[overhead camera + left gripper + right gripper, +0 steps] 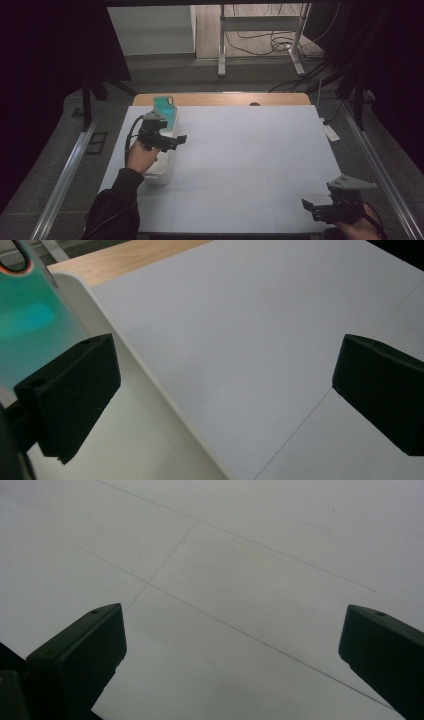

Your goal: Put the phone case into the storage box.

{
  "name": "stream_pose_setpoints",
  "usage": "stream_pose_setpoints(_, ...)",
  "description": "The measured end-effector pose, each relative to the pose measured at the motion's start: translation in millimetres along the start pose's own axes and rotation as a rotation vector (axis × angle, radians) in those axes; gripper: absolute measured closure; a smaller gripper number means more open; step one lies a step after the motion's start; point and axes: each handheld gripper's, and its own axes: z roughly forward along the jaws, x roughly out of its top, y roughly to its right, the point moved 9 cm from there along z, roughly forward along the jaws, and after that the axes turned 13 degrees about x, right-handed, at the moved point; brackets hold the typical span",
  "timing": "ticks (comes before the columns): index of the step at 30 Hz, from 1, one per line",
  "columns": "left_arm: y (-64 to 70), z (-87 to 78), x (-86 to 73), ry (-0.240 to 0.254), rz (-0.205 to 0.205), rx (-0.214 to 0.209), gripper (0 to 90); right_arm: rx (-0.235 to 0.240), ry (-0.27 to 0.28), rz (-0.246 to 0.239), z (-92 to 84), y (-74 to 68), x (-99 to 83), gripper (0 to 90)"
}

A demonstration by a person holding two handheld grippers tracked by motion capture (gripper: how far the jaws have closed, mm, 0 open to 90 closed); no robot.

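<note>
A long white tray [166, 169] lies along the left side of the white mat [240, 160]. A teal flat object [165, 107] with a dark ring at its top stands at the tray's far end. My left gripper [178, 141] hovers over the middle of the tray, open and holding nothing, jaws pointing right. In the left gripper view [227, 365] one jaw hangs over the tray [130, 435] and the other over the mat, with the teal object [25, 325] at upper left. My right gripper [309, 207] is open near the front right corner. The right gripper view [232, 625] looks at bare mat.
The mat [240, 555] carries thin pencil lines. A strip of wooden tabletop [225, 99] shows at the far edge. Beyond the table are metal stand legs [221, 50] and cables on the floor. Metal rails [65, 175] run along both sides.
</note>
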Motion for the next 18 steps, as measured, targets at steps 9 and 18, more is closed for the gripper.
stream_pose_setpoints(9,4.6,-6.4,-5.0,-0.004,0.011,0.009,0.0,0.004,0.006,0.001,-0.3,-0.3,0.2,0.0)
stream_pose_setpoints(18,8.9,-13.2,-13.8,-0.005,0.022,0.017,0.0,0.007,0.006,0.001,-0.2,-0.4,0.3,0.0)
